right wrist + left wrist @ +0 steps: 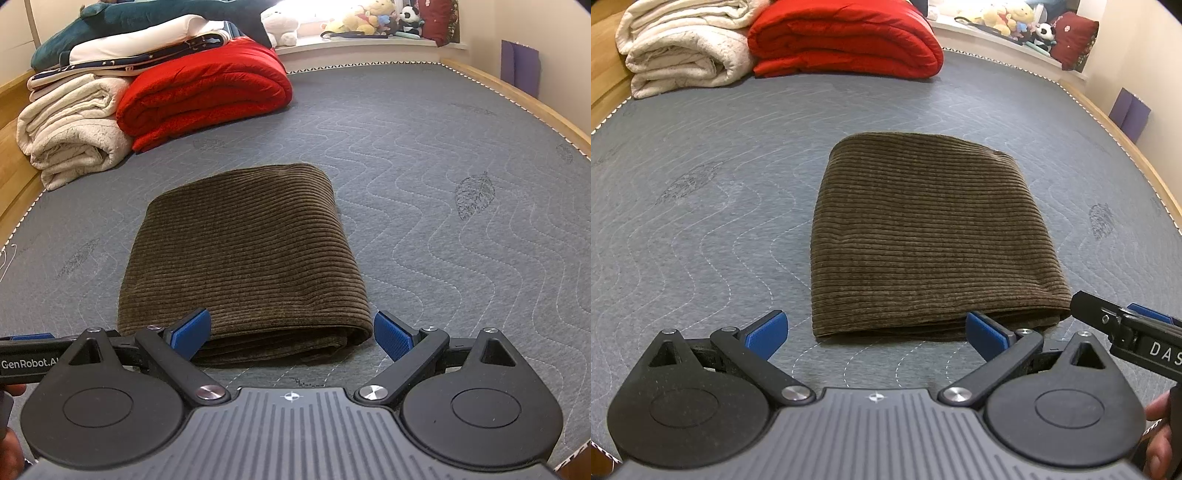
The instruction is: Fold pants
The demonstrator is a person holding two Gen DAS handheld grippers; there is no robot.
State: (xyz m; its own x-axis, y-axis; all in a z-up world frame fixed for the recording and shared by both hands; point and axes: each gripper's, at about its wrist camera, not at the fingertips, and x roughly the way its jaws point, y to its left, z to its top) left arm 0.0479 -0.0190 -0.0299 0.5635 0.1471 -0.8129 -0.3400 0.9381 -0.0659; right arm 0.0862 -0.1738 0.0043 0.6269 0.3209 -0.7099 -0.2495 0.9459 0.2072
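The brown corduroy pants (923,236) lie folded into a compact stacked rectangle on the grey quilted mattress (701,206); they also show in the right wrist view (243,254). My left gripper (877,334) is open and empty, just in front of the pants' near left edge. My right gripper (291,334) is open and empty, its jaws standing either side of the near right corner of the fold. The right gripper's body shows at the lower right of the left wrist view (1126,328).
A folded red quilt (846,37) and a cream blanket (683,48) are stacked at the far left of the mattress (443,155). More folded bedding (147,40) lies on top. Soft toys (369,18) sit on a ledge. A wooden bed frame (1137,155) runs along the right.
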